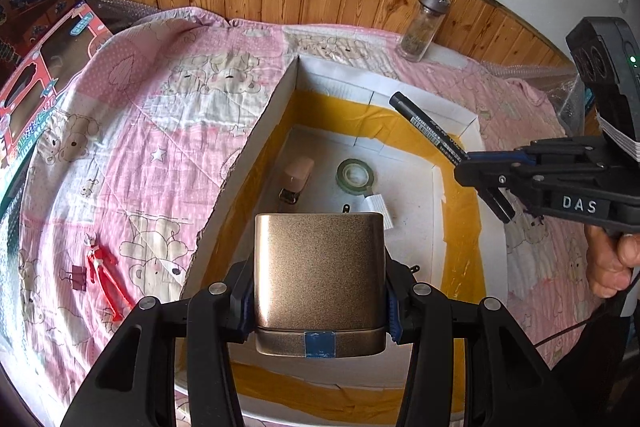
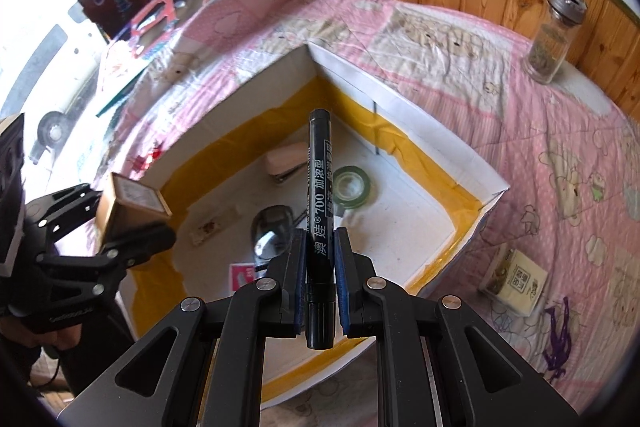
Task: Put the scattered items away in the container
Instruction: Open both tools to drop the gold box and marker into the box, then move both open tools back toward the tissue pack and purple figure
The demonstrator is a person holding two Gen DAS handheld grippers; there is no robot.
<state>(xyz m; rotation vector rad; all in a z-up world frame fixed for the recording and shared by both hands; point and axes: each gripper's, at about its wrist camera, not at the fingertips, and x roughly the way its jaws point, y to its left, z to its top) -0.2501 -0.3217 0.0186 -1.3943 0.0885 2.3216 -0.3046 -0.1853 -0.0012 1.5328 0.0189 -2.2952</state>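
My left gripper [image 1: 318,293] is shut on a gold metal tin [image 1: 318,267], held above the near end of the white cardboard box [image 1: 256,135] lined with yellow tape. In the right wrist view the same tin [image 2: 132,205] hangs over the box's left wall [image 2: 224,107] in the left gripper [image 2: 134,227]. My right gripper [image 2: 320,247] is shut on a black marker [image 2: 320,187] that points over the box's middle; the marker [image 1: 428,129] also shows from the left. Inside lie a pink stapler [image 2: 286,157], a green tape roll [image 2: 352,185] and a spoon [image 2: 272,231].
A pink bear-print quilt [image 1: 160,115] covers the surface. On it lie a red figure [image 1: 102,267] with a binder clip [image 1: 80,277], a purple figure [image 2: 558,339] and a yellow packet [image 2: 516,277]. A glass jar [image 2: 556,35] stands by the wood panelling. Toy boxes [image 1: 36,75] lean at left.
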